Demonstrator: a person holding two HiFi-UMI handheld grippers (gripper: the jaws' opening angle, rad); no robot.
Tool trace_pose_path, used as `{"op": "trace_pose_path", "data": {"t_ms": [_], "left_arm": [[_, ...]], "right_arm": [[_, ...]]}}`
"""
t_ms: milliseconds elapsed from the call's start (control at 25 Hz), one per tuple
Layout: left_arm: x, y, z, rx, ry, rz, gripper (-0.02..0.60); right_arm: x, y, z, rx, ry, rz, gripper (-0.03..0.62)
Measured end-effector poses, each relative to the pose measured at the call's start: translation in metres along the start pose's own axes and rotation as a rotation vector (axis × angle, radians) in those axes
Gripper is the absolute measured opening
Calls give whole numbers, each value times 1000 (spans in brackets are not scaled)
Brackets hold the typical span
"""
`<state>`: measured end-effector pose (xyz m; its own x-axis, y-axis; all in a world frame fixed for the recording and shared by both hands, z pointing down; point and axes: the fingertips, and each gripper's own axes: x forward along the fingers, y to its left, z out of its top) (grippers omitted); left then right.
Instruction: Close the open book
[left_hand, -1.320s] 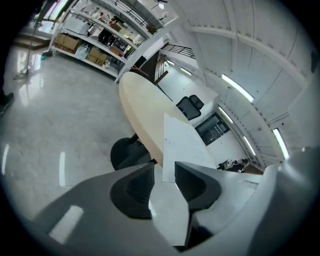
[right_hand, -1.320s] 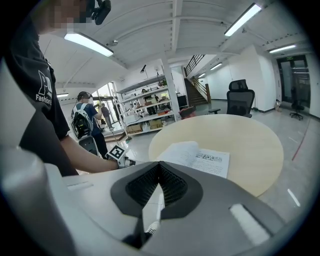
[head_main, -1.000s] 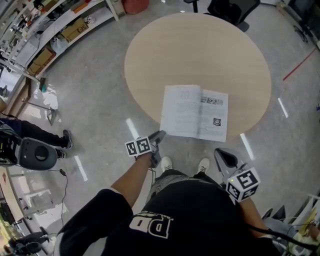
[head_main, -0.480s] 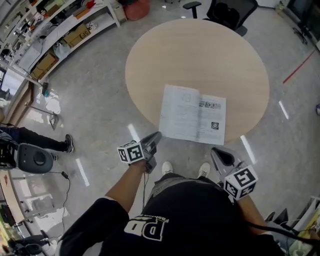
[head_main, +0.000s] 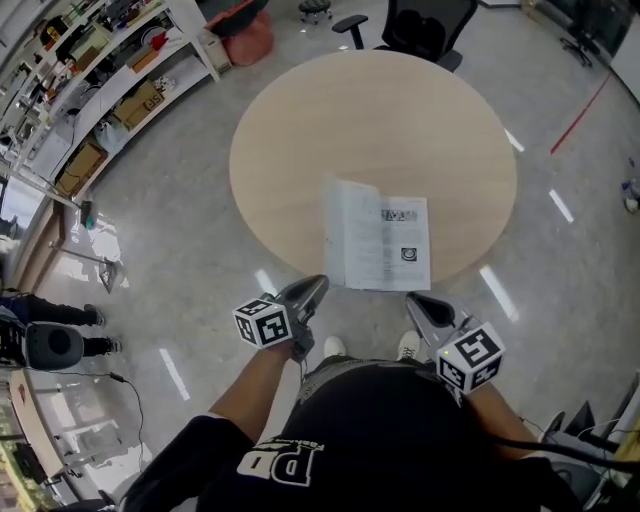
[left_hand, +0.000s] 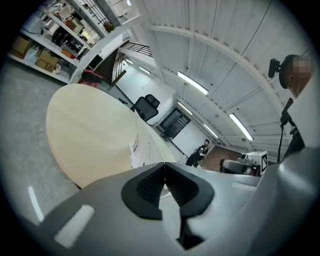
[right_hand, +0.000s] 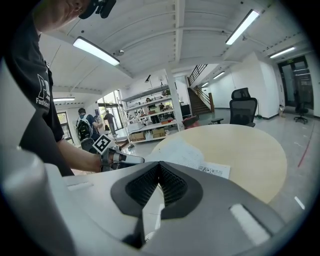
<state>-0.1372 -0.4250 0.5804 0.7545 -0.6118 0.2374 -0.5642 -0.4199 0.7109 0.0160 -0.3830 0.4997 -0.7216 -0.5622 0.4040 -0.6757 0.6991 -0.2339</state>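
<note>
The open book (head_main: 385, 243) lies on the round wooden table (head_main: 370, 120), near its front edge. Its right page with print lies flat. Its left half (head_main: 338, 232) looks narrow and seems to stand up off the table. My left gripper (head_main: 318, 284) hovers just off the table's edge at the book's near left corner, shut with nothing between its pads (left_hand: 164, 167). My right gripper (head_main: 412, 299) is off the near right corner, shut and empty (right_hand: 159, 167). In the right gripper view the book (right_hand: 200, 159) and the left gripper (right_hand: 131, 159) both show.
A black office chair (head_main: 420, 25) stands behind the table. Shelves with boxes (head_main: 110, 80) line the far left. A grey round machine (head_main: 52, 346) sits on the floor at the left. The person's feet (head_main: 333, 347) stand at the table's near side.
The left gripper has risen toward the table's edge and its jaws have closed. The book's left half now looks narrower. The right gripper has hardly moved.
</note>
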Motion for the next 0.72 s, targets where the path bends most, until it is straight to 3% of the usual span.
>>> {"op": "trace_pose_path", "data": {"t_ms": [520,720], "left_arm": [[75,-54,-24,333,206,-5,9],[107,-70,-47,391,294,-12,9]], "right_arm": [[-40,-28,-2,1,-26,-62,8],[-60,-41,-4,5,-29,-89,8]]}}
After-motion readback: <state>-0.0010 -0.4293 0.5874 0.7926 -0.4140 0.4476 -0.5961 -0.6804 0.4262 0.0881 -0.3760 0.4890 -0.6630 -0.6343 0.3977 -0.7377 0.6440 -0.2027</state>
